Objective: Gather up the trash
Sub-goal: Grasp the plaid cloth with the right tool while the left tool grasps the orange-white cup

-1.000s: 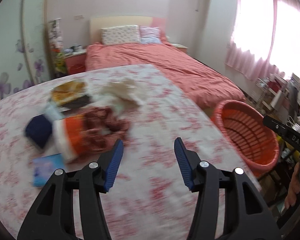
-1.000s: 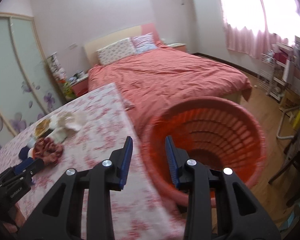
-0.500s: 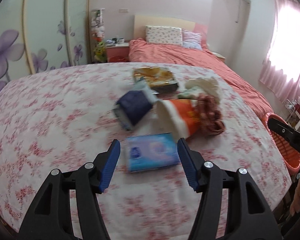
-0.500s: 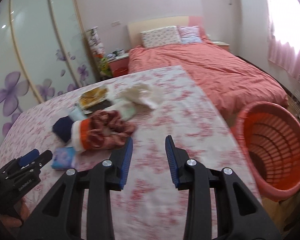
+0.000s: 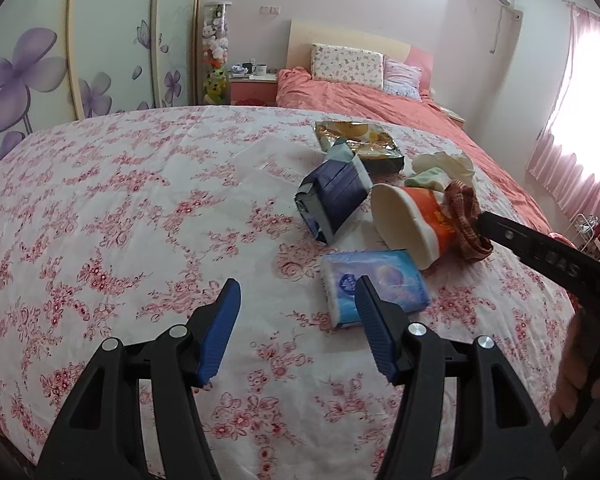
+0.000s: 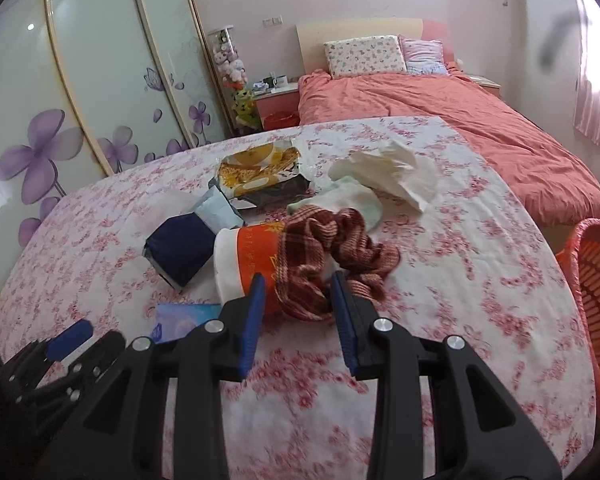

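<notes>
Trash lies in a pile on the flowered table cloth (image 5: pixel 120 220): a blue tissue pack (image 5: pixel 374 286), an orange and white paper cup (image 5: pixel 408 222) on its side, a dark blue packet (image 5: pixel 334 198), a yellow snack wrapper (image 5: pixel 360 140) and crumpled white tissue (image 5: pixel 446 164). A red-brown plaid cloth (image 6: pixel 332 252) drapes over the cup (image 6: pixel 248 264). My left gripper (image 5: pixel 298 300) is open above the table, its right finger at the tissue pack's near corner. My right gripper (image 6: pixel 298 292) is open just in front of the cup and plaid cloth, gripping nothing.
An orange slatted basket (image 6: pixel 596 300) stands off the table's right edge. A bed with a coral cover (image 6: pixel 480 120) lies beyond the table. Wardrobe doors with purple flowers (image 6: pixel 40 152) line the left wall. A person's hand (image 5: pixel 580 380) holds the right gripper.
Both grippers swung left, away from the orange basket, and closed in on the trash pile. The left jaws stand slightly wider than a second ago. The right jaws kept their gap.
</notes>
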Tool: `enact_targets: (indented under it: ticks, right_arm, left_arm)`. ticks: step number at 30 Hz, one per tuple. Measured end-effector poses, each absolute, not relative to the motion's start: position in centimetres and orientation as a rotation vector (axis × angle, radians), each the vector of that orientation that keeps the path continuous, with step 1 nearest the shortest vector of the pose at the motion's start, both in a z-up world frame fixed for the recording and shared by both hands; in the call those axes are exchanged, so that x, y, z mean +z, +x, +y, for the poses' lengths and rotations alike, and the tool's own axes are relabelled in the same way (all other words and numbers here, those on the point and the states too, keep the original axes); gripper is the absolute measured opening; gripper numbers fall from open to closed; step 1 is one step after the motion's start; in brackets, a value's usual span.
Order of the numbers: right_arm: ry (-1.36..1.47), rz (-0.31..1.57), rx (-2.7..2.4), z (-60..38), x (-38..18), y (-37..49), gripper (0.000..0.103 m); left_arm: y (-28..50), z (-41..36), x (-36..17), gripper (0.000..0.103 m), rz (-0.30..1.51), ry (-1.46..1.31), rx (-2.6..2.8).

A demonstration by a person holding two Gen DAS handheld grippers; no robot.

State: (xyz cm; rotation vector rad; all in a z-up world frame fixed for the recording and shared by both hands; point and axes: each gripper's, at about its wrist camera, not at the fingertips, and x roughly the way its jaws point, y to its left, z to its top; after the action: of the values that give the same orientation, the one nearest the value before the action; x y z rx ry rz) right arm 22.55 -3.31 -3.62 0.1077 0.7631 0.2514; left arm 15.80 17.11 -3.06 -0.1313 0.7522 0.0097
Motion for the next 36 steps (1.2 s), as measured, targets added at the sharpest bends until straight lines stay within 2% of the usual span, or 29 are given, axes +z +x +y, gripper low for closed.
enact_targets:
  ticks: [5,7,10,20,31,36]
  right_arm:
    - [0.081,0.789,0.229,-2.3,-4.7,23.9,0.034]
    - [0.07,0.81,0.221,-2.2,-5.4,24.2,0.021]
    - [0.068,0.825,0.218,-2.7,-5.8,24.1,0.01]
    - [0.108,0.751,0.131,-7.9,-4.3,22.1,0.007]
    - [0.137,0.749,0.098,-11.9,-4.7,21.3,0.007]
    - [0.152,0.745,0.097,-12.8,-4.7,21.0,0.007]
  left_arm:
    - [15.7,17.2,-3.2,0.059,0.762,-0.138,0.006]
    - [15.8,17.0,-3.3,0.059,0.766,-0.138,0.0]
    - [16.1,16.6,-3.2,0.059,0.767,-0.138,-0.017]
    - [18.7,12.8,-2.1,0.059,0.757,-0.166,-0.13]
    - [22.7,10.0,-3.1,0.059,0.842,-0.236,-0.198]
    - [23.5,8.6,-3.9,0.05,0.886,-0.228,-0.207]
